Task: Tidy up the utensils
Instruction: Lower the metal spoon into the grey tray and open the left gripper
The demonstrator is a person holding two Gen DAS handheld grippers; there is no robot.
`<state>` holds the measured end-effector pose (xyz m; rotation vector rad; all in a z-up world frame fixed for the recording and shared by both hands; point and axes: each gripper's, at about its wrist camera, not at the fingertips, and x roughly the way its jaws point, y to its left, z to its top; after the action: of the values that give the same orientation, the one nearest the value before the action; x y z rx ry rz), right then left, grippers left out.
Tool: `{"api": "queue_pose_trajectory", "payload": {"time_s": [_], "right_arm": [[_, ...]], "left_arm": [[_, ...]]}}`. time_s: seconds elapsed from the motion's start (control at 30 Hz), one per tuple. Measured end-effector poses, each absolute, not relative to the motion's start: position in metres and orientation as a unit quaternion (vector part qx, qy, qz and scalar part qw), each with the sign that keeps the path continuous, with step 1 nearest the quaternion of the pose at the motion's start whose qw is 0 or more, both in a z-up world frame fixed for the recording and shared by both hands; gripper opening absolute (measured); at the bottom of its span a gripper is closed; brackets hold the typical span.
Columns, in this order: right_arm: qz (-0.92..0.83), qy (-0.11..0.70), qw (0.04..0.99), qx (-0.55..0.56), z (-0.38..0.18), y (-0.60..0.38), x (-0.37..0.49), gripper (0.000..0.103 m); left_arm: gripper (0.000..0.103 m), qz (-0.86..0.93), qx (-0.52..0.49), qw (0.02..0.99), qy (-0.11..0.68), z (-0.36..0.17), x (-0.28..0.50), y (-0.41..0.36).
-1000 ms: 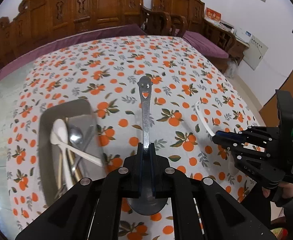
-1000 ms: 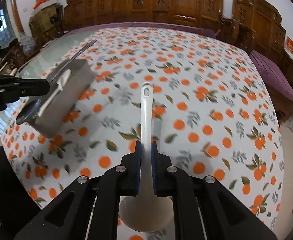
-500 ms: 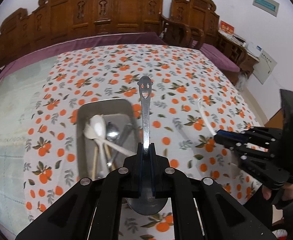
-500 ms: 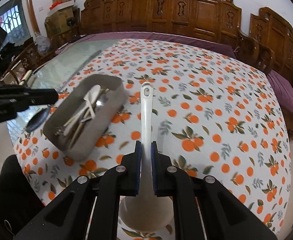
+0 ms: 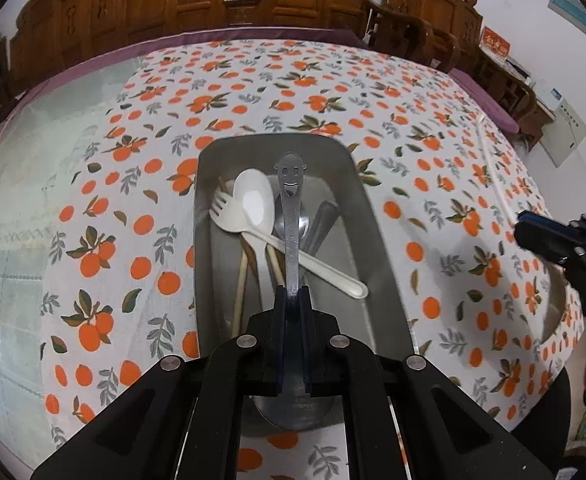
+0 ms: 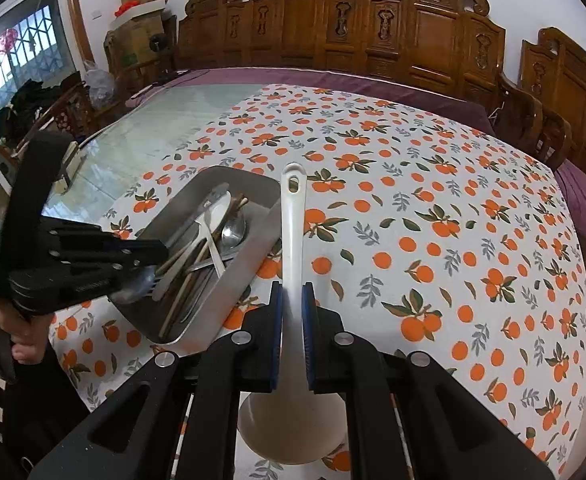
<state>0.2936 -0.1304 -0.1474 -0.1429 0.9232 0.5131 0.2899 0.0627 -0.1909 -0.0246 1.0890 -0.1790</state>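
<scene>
Orange-print tablecloth (image 6: 433, 220), carved chairs (image 6: 373, 28) behind; metal tray (image 5: 377, 248) central. My left gripper (image 5: 292, 296) clamps smiley spoon (image 5: 291, 208); right gripper (image 6: 291, 300) clamps white ladle (image 6: 293, 248).

Metal tray (image 5: 377, 248), brushed steel with a dull satin sheen, holding a glossy white plastic spoon (image 5: 253, 204), a matt cream plastic fork (image 5: 229, 216), pale wooden chopsticks (image 5: 240, 280) and polished steel cutlery; above it a steel spoon (image 5: 291, 216), mirror-bright, its handle end stamped with a smiling face. White ladle (image 6: 293, 240), smooth plastic with a soft gloss, between matt black plastic grippers with blue rubbery pads (image 6: 275, 320). Tablecloth (image 6: 433, 200), thin white cloth printed with oranges, laid over a glossy glass tabletop (image 6: 165, 120) edged in purple fabric; carved chairs (image 6: 373, 28), dark varnished wood with a warm shine.
</scene>
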Motion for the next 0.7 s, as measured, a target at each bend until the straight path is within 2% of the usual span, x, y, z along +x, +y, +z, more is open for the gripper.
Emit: {"api": "queue_pose_trajectory", "payload": {"time_s": [0.57,0.7], "right_arm": [[0.25,0.446,0.857,-0.067,-0.152,-0.118,0.299,0.011],[0.253,0.445,0.857,-0.064,-0.152,-0.115,0.3,0.011]], "left_arm": [[0.005,-0.07,-0.02,0.839,0.54,-0.216,0.306,0.073],[0.01,-0.071,-0.02,0.842,0.535,-0.21,0.302,0.074]]}}
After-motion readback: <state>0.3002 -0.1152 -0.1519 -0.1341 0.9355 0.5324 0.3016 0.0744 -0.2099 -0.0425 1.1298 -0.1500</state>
